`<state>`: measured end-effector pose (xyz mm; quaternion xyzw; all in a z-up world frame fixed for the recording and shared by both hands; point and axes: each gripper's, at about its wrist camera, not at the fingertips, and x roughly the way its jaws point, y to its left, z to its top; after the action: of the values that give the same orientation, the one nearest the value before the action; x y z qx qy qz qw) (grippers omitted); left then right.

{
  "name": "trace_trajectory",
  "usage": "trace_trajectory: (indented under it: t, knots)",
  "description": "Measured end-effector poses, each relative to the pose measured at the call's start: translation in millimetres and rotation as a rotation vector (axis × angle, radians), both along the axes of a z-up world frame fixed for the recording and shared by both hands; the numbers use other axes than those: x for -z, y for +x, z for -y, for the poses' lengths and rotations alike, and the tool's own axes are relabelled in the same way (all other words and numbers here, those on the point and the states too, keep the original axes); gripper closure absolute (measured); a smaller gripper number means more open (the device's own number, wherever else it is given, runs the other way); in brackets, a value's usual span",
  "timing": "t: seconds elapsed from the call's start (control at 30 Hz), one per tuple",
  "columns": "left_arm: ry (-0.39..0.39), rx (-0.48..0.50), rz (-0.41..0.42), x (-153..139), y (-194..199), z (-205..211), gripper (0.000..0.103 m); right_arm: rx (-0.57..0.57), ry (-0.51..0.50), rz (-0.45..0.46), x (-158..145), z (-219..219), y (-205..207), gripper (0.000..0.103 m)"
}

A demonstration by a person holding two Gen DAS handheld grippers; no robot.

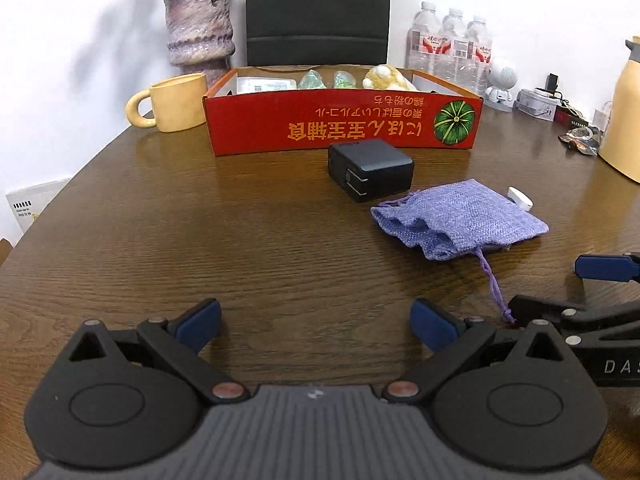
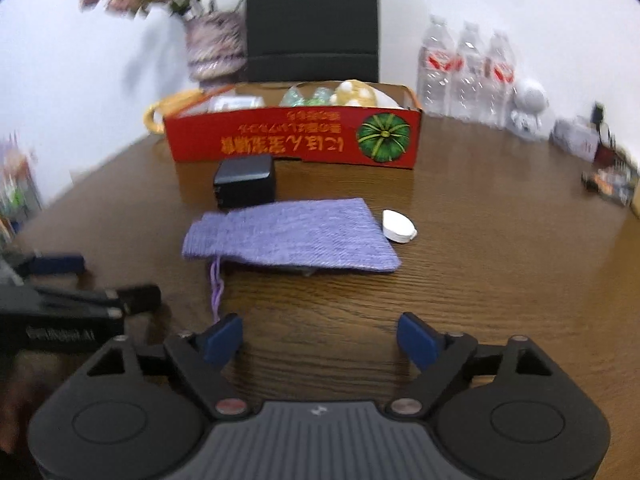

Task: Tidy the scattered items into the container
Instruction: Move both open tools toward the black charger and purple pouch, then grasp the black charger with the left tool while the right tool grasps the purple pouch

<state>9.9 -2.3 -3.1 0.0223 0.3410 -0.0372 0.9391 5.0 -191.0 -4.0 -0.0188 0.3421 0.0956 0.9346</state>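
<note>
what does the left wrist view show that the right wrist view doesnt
Only the left wrist view: the whole yellow mug beside the box, a yellow jug at the right edge, and the charger's prongs.

Only the right wrist view: the small white object in full, clear of the pouch.

Both: the red box, black charger, purple pouch, water bottles, vase, and both tongs open and empty.

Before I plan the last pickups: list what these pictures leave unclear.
- Box contents: near wall hides most of them, both views.
- White item: pouch covers part of it, left view; too small to identify in the right.
- Under the pouch: hidden.
- Box lettering: blurred, right view.
</note>
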Motion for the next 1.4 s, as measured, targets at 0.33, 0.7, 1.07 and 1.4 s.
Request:
trace_trajectory:
  t: [0.33, 0.7, 1.07, 1.4]
  knots:
    - [0.000, 0.001, -0.002, 0, 1, 1, 0.000, 0.030, -0.017, 0.007, 4, -1, 6, 0.000]
    - [-0.001, 0.000, -0.001, 0, 2, 2, 0.000, 0.030, -0.017, 0.006, 4, -2, 7, 0.000]
    - [-0.007, 0.088, 0.140, -64, 62, 12, 0.000, -0.035, 0.081, 0.043, -28, 3, 2, 0.017]
    - [-0.044, 0.136, -0.133, -17, 162, 48, 0.033, -0.099, 0.052, -0.008, -23, -19, 59, 0.022]
